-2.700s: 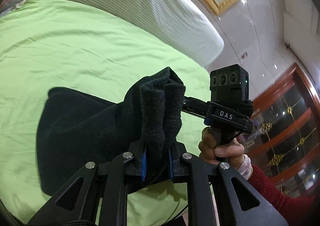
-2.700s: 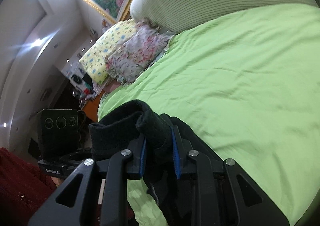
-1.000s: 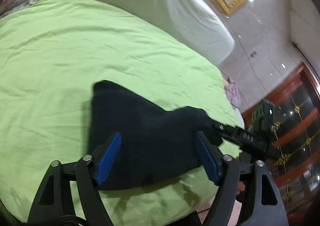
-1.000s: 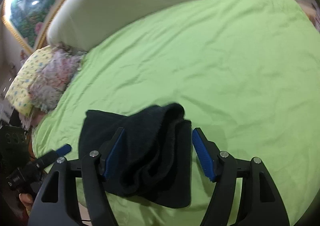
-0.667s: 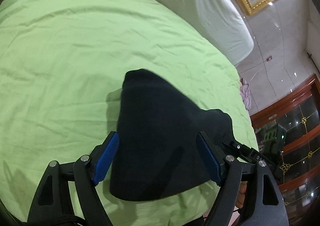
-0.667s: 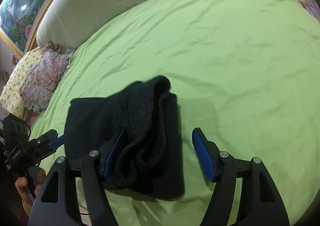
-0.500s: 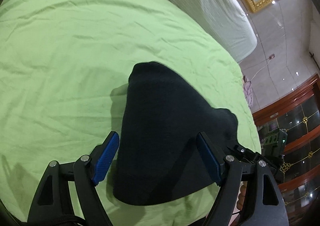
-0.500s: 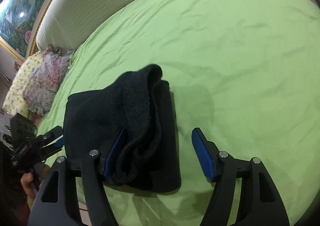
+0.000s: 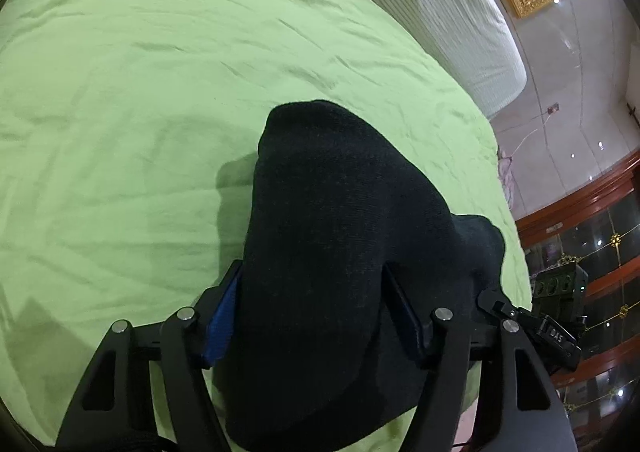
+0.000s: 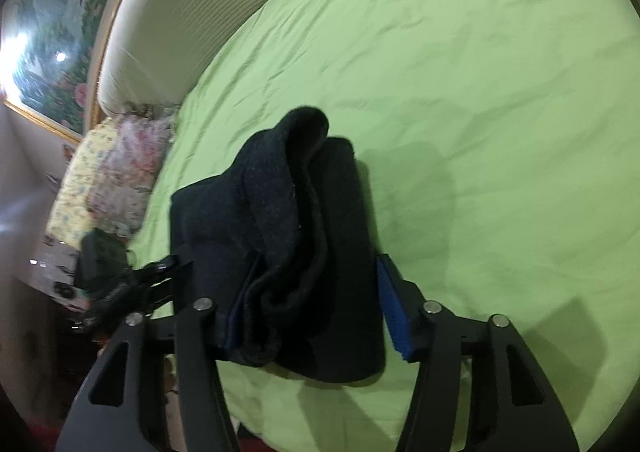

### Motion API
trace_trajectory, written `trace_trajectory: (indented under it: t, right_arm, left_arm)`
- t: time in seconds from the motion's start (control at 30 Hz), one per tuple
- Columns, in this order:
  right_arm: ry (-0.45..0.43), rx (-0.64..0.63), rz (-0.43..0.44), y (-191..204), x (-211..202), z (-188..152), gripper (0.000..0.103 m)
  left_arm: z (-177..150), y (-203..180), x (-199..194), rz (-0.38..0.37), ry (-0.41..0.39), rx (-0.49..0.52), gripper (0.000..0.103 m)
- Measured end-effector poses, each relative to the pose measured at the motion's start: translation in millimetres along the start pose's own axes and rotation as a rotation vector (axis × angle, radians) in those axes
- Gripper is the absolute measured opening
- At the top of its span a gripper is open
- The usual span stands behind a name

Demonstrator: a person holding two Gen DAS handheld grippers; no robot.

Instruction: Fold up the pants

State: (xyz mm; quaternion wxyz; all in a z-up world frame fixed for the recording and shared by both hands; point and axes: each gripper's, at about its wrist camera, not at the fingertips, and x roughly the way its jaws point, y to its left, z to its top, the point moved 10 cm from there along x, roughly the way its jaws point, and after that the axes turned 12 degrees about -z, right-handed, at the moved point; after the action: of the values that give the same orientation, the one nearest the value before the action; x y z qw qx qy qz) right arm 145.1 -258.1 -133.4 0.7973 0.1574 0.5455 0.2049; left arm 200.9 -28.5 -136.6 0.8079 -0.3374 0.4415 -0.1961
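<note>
You no longer pinch the pants (image 9: 340, 236): both grippers (image 9: 316, 316) (image 10: 316, 300) now straddle the bundle dropped onto the green sheet (image 9: 120, 92), jaws spread.

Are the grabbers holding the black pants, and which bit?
Neither clearly grips. The left gripper and right gripper straddle the folded black pants at the near edge, fingers apart.

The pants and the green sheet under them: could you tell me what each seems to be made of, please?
The pants look like a thick, soft knit, possibly fleece: matte black with a fuzzy nap along the folded edges and bulky, rounded folds. The green sheet looks like a thin woven fabric, perhaps cotton: smooth, matte, with fine shallow creases.
</note>
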Motion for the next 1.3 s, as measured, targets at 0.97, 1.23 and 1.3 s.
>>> trace_trajectory:
  t: [0.97,1.23,1.3]
  right_arm:
    - [-0.09,-0.215,0.058,82.9,-19.7,4.7,0.041]
    - [-0.092,-0.231,0.057,89.8,-18.2,7.3,0.041]
    - [-0.099,-0.242,0.059,92.0,-19.6,8.8,0.041]
  left_arm:
    - [11.9,-47.7,-71.4,-0.05,-0.126,0.095,0.035]
    - [11.6,-50.4,-88.7,-0.023,-0.151,0.115,0.035]
    - [12.4,-53.2,-93.8,-0.015,-0.162,0.123,0.035]
